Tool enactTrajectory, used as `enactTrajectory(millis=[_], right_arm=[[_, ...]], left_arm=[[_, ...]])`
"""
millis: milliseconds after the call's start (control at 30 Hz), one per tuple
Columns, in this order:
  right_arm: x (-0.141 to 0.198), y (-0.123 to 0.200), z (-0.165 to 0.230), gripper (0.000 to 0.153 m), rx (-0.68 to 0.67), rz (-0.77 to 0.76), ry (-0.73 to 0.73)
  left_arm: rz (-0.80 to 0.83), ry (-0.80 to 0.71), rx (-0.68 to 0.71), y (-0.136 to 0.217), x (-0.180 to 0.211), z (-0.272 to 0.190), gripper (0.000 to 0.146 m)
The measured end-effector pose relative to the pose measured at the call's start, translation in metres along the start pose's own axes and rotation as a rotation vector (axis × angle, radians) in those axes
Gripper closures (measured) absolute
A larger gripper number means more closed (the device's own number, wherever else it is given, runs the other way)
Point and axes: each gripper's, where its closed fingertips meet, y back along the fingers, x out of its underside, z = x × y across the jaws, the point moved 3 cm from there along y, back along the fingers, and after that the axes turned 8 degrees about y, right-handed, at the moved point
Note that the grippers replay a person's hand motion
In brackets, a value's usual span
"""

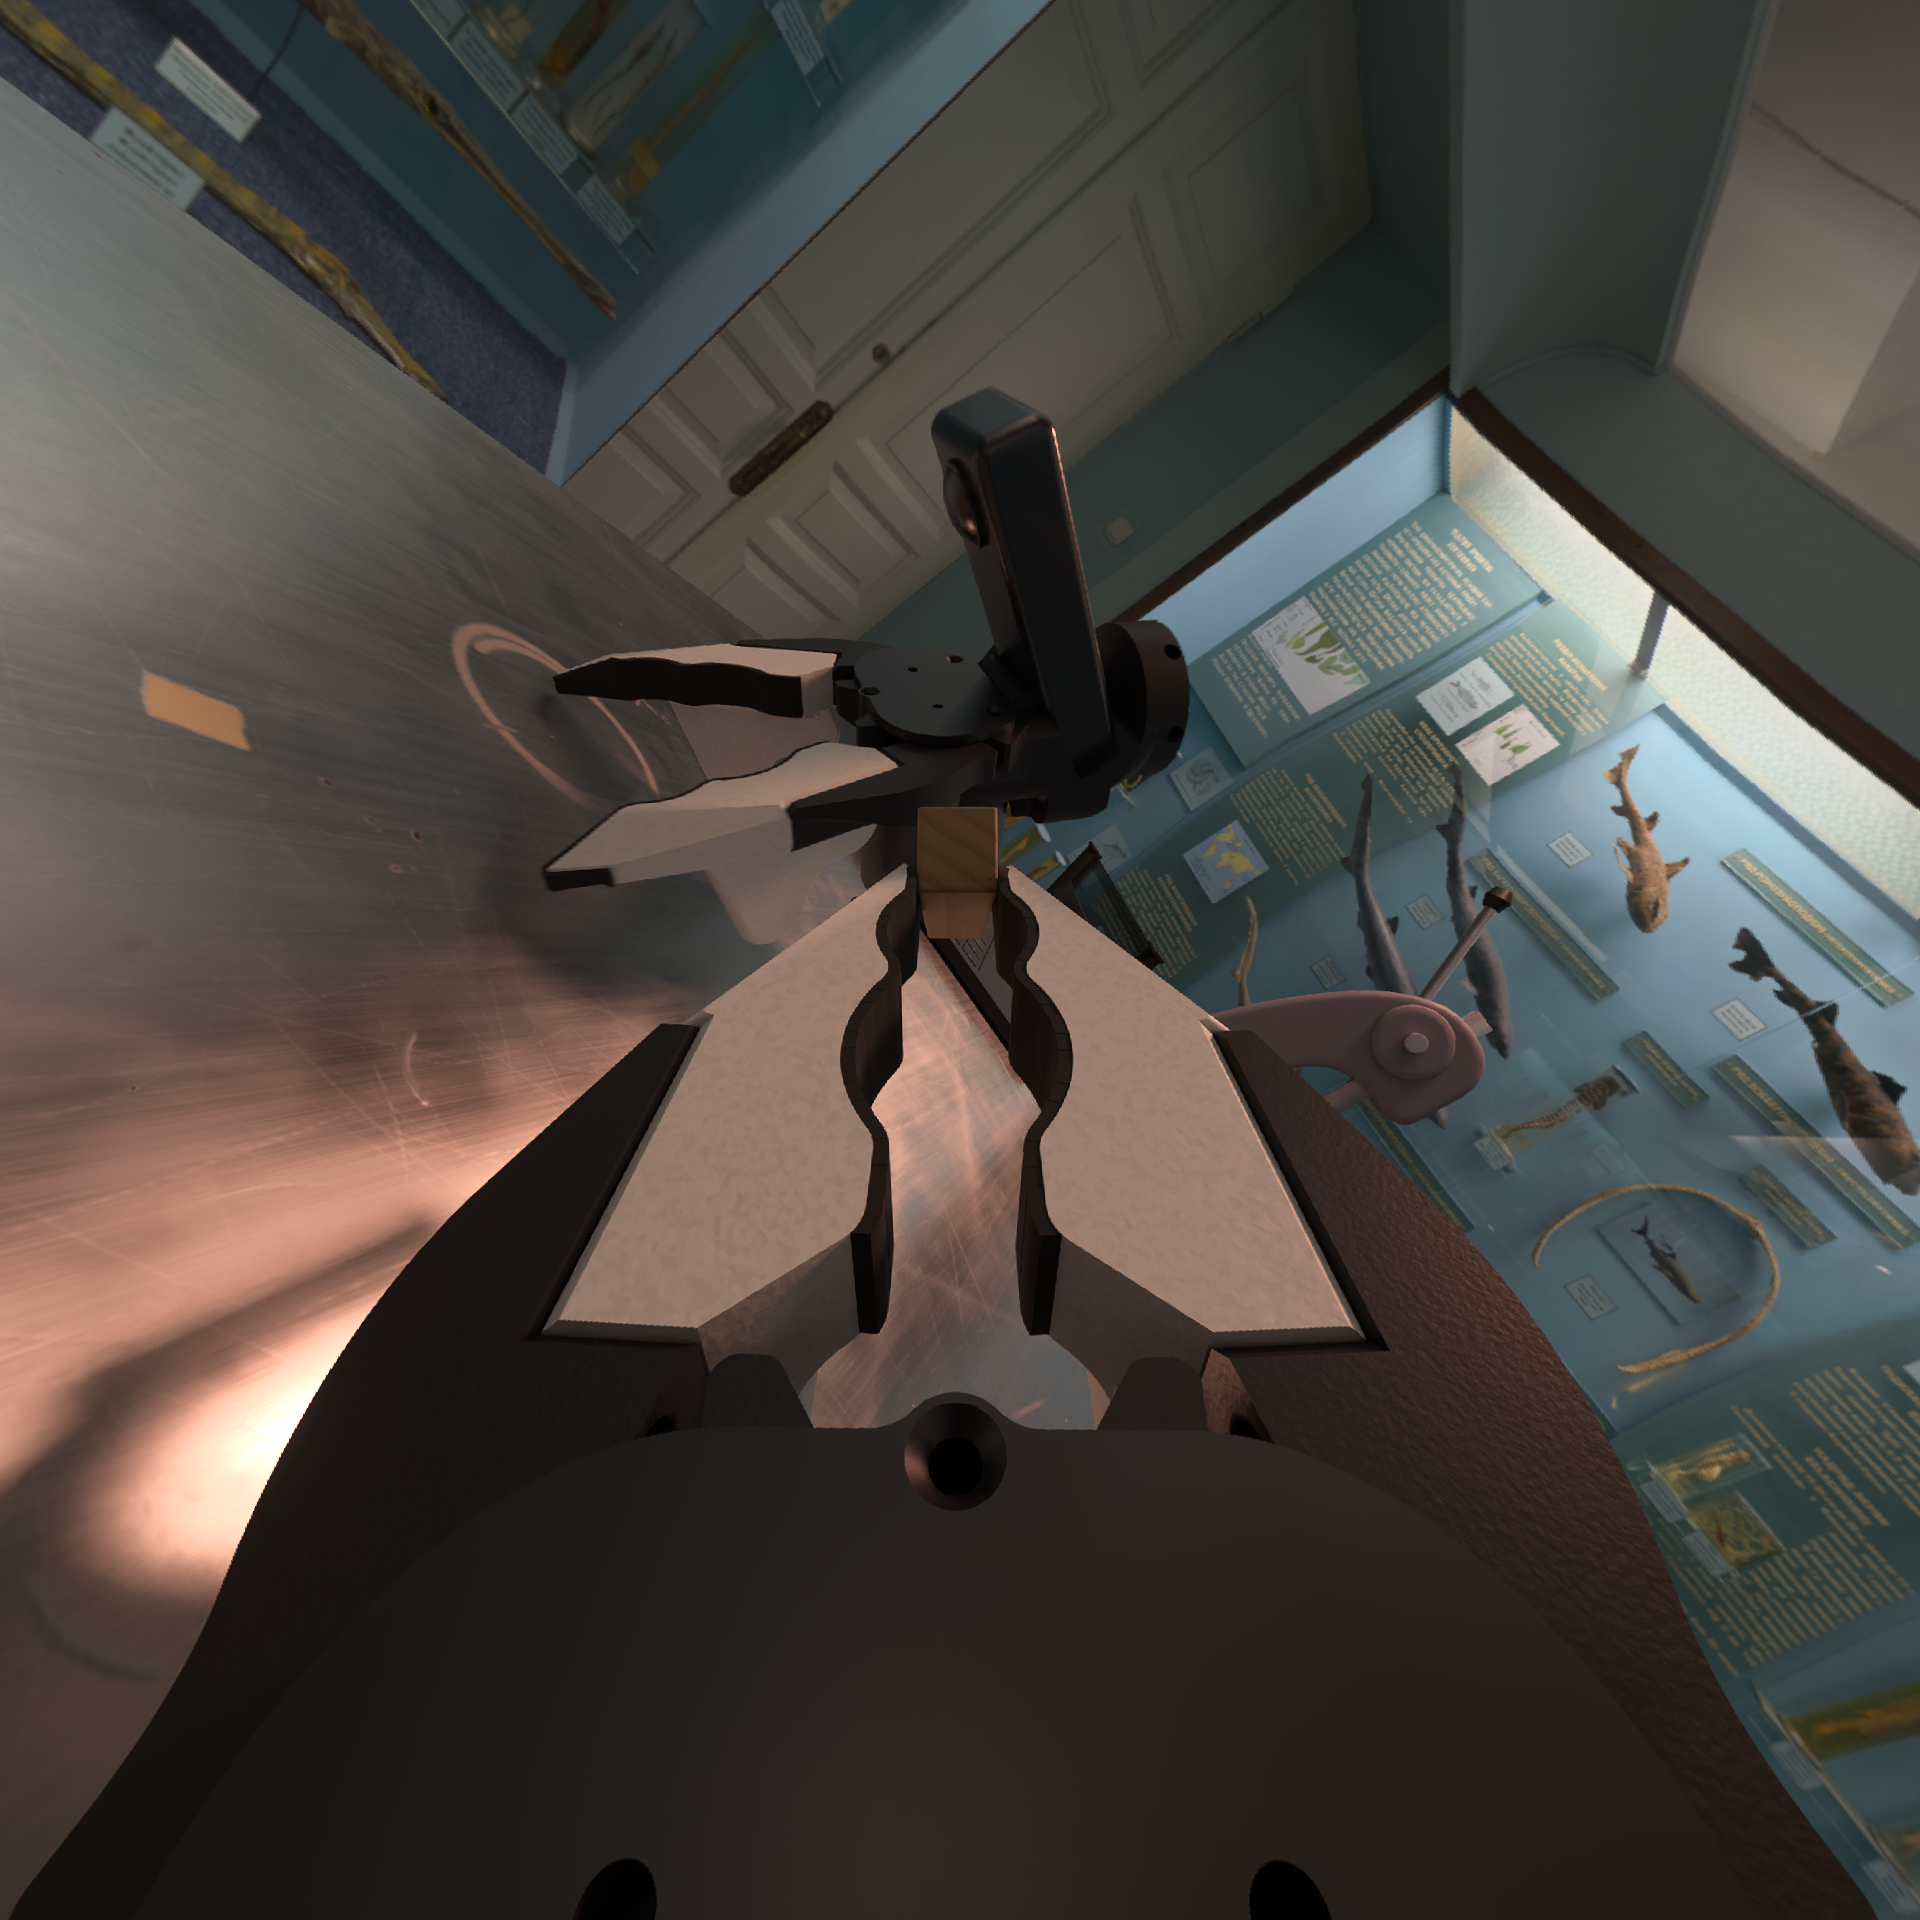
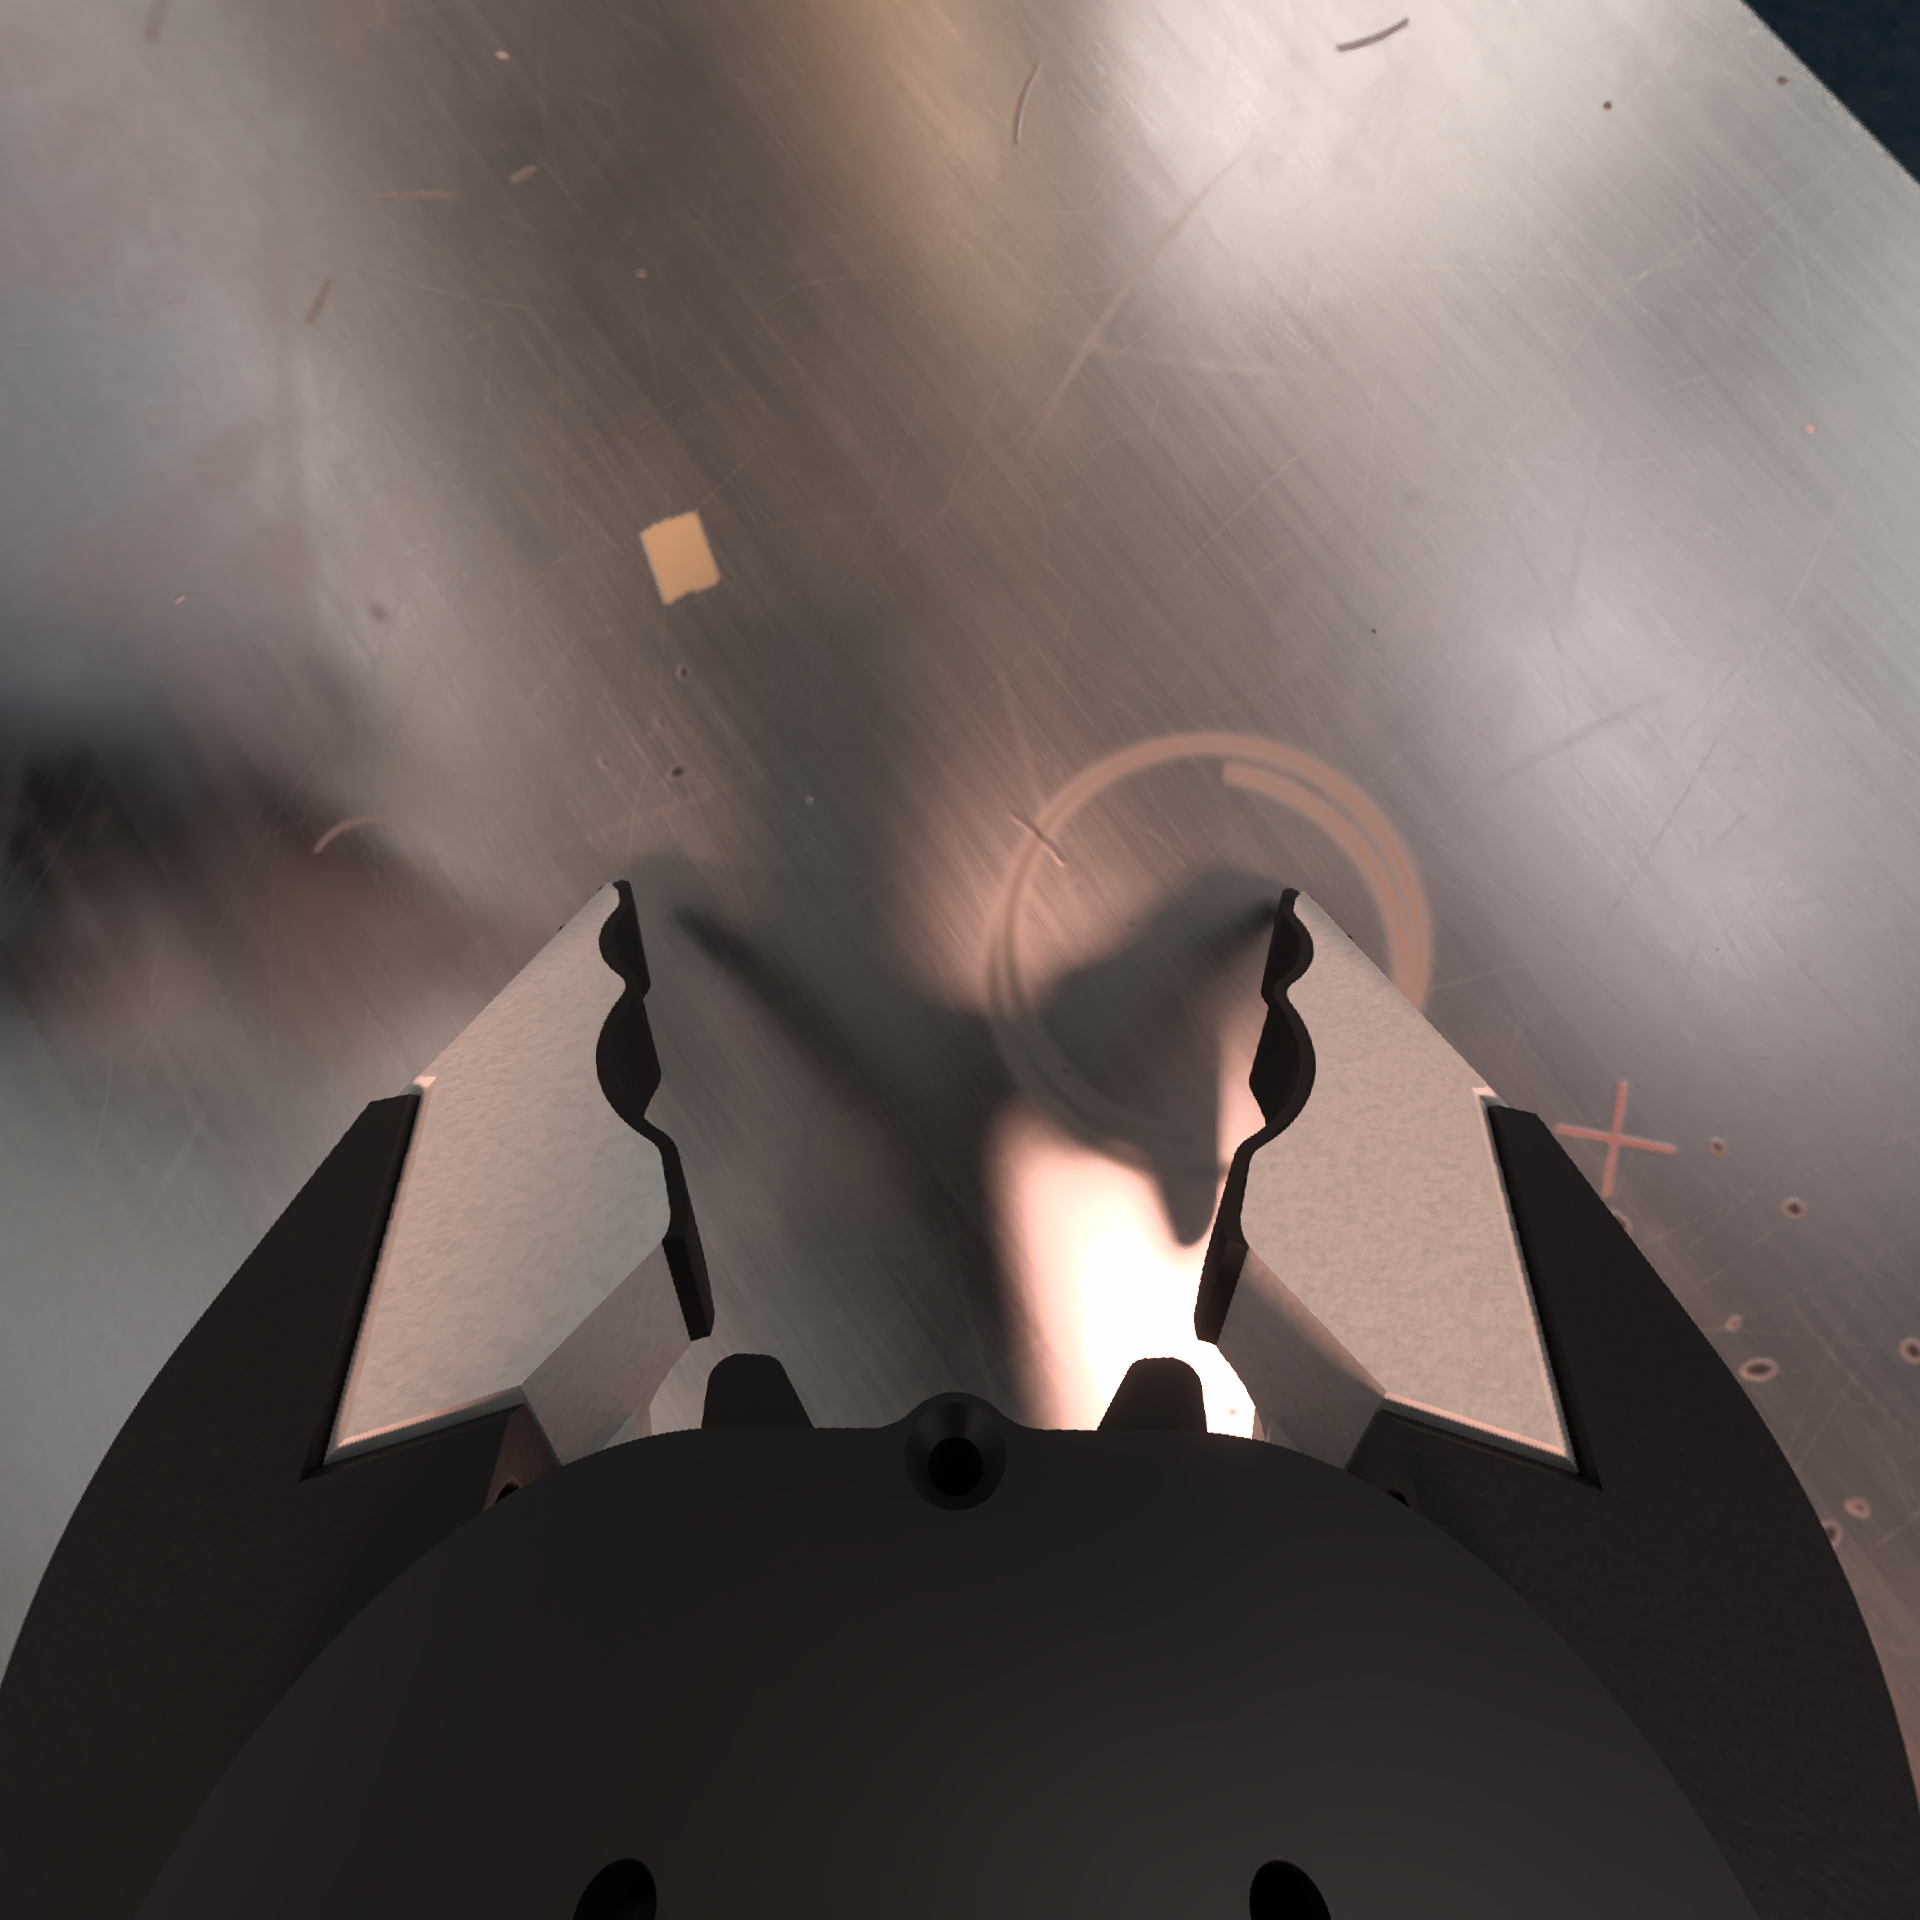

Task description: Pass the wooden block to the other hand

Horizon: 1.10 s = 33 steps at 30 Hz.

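In the left wrist view my left gripper (image 1: 956, 885) is shut on a small wooden block (image 1: 956, 854), pinched between its fingertips and held above the metal table (image 1: 260, 935). My right gripper (image 1: 556, 779) hangs just beyond and above the block, with its fingers pointing left at the table and standing wide apart. The block sits close under its dark body, not between its fingers. In the right wrist view the right gripper (image 2: 956, 894) is open and empty, looking down on the table (image 2: 1351, 416). The block does not show there.
A tan square of tape (image 2: 681, 558) lies on the scratched table and also shows in the left wrist view (image 1: 195, 709). A ring mark (image 2: 1392, 894) is under the right gripper. A pinkish clamp (image 1: 1382, 1049) stands at the table edge, and display cases line the walls.
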Motion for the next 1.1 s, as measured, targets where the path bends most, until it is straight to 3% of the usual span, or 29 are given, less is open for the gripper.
enactTrajectory(millis=[200,300,367,567,700,900,1100], right_arm=[[-0.016,-0.015,0.001,0.035,0.132,0.004,-0.081],[-0.017,-0.012,-0.003,0.073,0.142,-0.047,-0.081],[-0.012,-0.007,-0.002,0.084,0.135,-0.049,-0.075],[0.026,0.024,0.013,0.086,0.161,-0.027,-0.109],[0.059,0.052,0.047,0.085,0.185,-0.023,-0.147],[0.099,0.087,0.121,0.077,0.097,-0.055,-0.094],[0.129,0.112,0.152,0.070,0.014,-0.016,0.000]], left_arm=[[0.002,-0.001,-0.008,-0.001,0.002,0.002,0.133],[-0.001,-0.009,-0.014,0.000,0.001,0.002,0.133],[-0.006,-0.015,-0.019,0.001,0.000,0.003,0.133],[-0.002,-0.005,-0.029,0.001,0.001,0.004,0.133],[0.019,-0.004,-0.016,-0.001,0.006,-0.002,0.133],[0.038,-0.015,-0.004,-0.003,0.013,-0.008,0.133],[0.062,-0.020,-0.005,-0.007,0.021,-0.009,0.133]])
